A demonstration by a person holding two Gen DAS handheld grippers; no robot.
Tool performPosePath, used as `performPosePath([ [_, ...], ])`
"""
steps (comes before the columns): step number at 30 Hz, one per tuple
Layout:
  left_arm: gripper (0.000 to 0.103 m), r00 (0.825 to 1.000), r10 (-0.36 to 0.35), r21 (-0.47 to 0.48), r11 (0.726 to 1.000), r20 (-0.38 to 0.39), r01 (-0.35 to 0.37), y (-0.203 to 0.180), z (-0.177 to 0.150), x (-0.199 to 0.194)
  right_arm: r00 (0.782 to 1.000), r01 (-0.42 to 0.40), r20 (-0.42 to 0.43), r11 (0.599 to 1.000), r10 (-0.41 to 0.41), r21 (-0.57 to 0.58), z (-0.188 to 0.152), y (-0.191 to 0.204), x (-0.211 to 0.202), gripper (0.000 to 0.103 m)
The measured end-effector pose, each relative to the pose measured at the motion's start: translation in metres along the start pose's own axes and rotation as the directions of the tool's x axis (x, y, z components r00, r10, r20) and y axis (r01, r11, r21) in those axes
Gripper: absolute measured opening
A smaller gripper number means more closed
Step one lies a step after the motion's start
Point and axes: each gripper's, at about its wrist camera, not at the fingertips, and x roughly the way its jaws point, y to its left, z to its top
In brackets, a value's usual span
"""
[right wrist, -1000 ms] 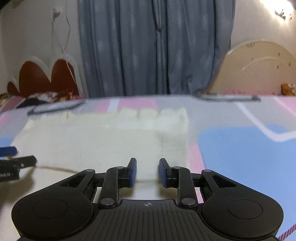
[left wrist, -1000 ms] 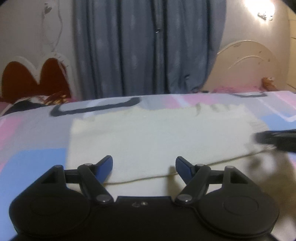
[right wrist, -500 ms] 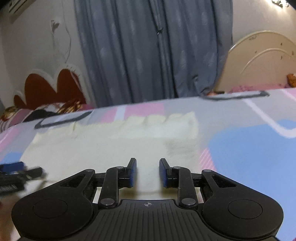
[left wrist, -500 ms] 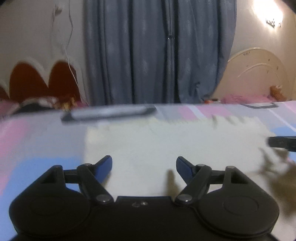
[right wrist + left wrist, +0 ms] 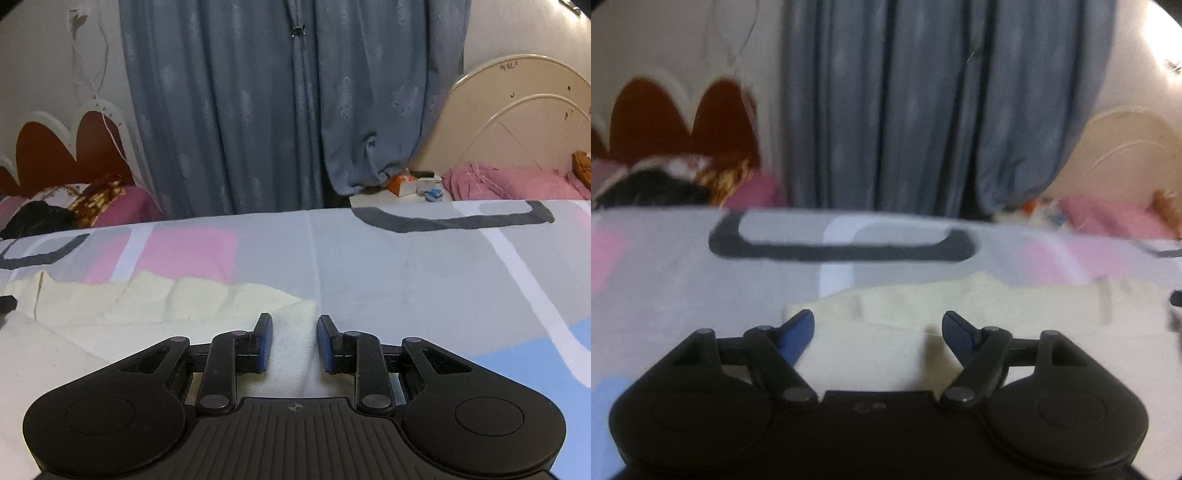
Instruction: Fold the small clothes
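A cream knitted garment [image 5: 1015, 310] lies flat on the patterned bed sheet [image 5: 683, 266]. My left gripper [image 5: 878, 325] is open wide and sits low over the garment's far left corner. The garment also shows in the right wrist view [image 5: 155, 302]. My right gripper [image 5: 294, 332] is partly open, with the garment's far right corner [image 5: 295, 317] between its blue pads. Nothing is clamped in either gripper. The tip of the left gripper [image 5: 7, 303] shows at the left edge of the right wrist view.
Blue curtains [image 5: 295, 110] hang behind the bed. A red and white headboard [image 5: 55, 147] with pillows stands at the left. A cream headboard [image 5: 524, 122] and pink bedding are at the right. Small boxes [image 5: 413, 184] sit on a stand beyond the bed.
Both grippers have moved forward across the garment to its far edge. The left has also shifted left toward the corner. Jaw openings look unchanged.
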Motion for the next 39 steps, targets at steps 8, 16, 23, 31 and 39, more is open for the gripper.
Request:
performPosePath([
  [8,0.076,0.999,0.036,-0.009,0.999,-0.024,-0.036,-0.020,-0.043,-0.031,0.998,-0.058,-0.023,0.998,0.058,-0.002,-0.047,0.008,-0.038,0.026],
  [16,0.078,0.995,0.067,0.025,0.998,-0.068,-0.066,-0.024,-0.066,-0.059,0.998,-0.057,-0.025,0.996,0.056,-0.075,-0.073,0.033,-0.076,0.027],
  [23,0.077,0.993,0.096,0.024,0.995,-0.074,-0.095,-0.022,-0.070,-0.104,0.998,-0.065,0.002,0.997,0.065,-0.028,-0.069,0.026,-0.133,0.027],
  [31,0.077,0.992,0.091,0.072,0.994,-0.086,-0.085,-0.025,-0.104,-0.164,0.998,-0.057,-0.014,0.998,0.057,0.010,-0.108,0.015,-0.213,0.028],
  [39,0.077,0.993,0.069,0.061,0.996,-0.096,-0.063,-0.020,-0.148,-0.243,0.996,-0.085,-0.024,0.996,0.086,0.028,-0.151,0.018,-0.289,0.028],
])
